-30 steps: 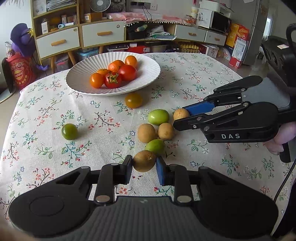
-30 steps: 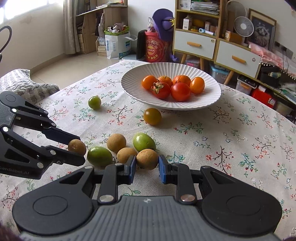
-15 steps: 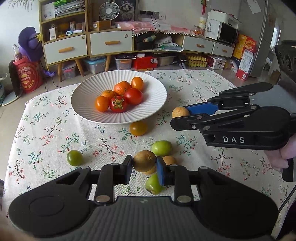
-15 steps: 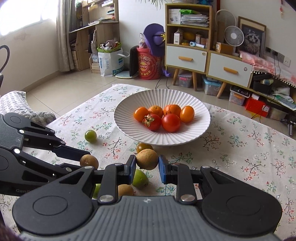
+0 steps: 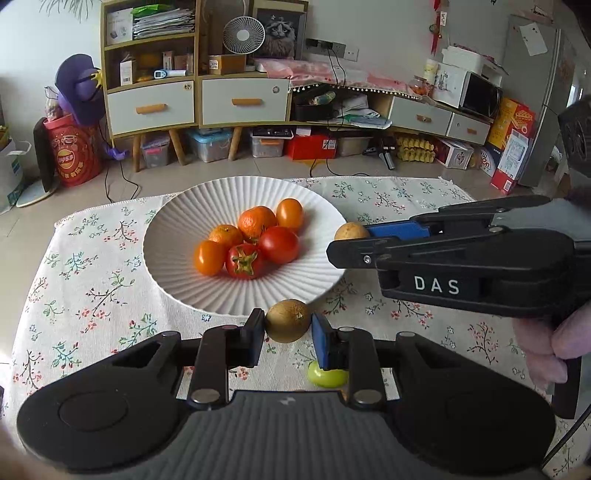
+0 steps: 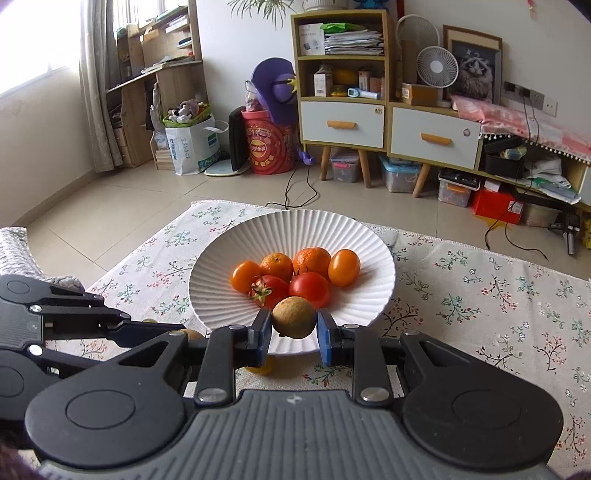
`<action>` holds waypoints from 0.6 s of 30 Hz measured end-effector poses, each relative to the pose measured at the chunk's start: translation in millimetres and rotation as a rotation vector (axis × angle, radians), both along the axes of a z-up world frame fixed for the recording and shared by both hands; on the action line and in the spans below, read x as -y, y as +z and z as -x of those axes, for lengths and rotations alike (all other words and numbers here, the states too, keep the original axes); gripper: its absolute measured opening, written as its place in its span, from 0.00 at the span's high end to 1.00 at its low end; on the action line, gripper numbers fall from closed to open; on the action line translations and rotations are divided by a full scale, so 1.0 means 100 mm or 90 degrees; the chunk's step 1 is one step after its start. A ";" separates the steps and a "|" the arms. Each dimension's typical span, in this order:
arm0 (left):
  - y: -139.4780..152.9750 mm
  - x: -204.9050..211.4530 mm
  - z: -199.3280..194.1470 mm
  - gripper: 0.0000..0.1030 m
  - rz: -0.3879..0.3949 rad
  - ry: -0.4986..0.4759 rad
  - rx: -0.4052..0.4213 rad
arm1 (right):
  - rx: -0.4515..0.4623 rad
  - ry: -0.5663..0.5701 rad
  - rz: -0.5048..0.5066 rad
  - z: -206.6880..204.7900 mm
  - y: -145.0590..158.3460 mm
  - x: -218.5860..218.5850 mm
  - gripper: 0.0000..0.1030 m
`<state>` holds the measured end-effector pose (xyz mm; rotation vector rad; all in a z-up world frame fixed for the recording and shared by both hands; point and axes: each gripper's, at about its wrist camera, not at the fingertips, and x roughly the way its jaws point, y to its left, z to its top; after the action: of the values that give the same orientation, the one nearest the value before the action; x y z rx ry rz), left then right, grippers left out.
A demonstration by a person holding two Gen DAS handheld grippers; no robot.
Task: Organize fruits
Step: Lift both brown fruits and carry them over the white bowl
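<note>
Floor: pale beige tiles (image 6: 122,206) are seen, crossed by black cables.
Window: daylight is admitted at the left past a grey curtain (image 6: 98,85).
Wall: plain white (image 5: 388,22).
Furniture: a wooden shelf unit with white drawers and orange handles (image 6: 341,123) is set against the wall.
Fan: a small white desk fan (image 5: 243,35) is placed on top.

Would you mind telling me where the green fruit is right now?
In the left wrist view, the green fruit lies on the floral tablecloth, low and right of centre, partly hidden behind the left tool's right finger, below the brown fruit held there.
</note>
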<state>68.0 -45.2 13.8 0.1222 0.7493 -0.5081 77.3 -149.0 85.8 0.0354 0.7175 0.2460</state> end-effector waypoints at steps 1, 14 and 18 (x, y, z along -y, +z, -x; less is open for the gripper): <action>-0.01 0.03 -0.03 0.79 -0.002 0.004 0.000 | -0.001 -0.006 -0.006 -0.04 0.00 0.01 0.77; -0.15 0.24 -0.32 0.79 0.013 0.070 -0.020 | -0.036 -0.082 -0.039 -0.34 -0.12 0.16 0.77; -0.18 0.27 -0.36 0.79 0.020 0.086 -0.029 | -0.045 -0.097 -0.062 -0.39 -0.16 0.22 0.77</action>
<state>104.4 -72.4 -3.7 0.0304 0.7879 -0.3947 116.4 -171.1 70.1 0.1912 0.7697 0.1342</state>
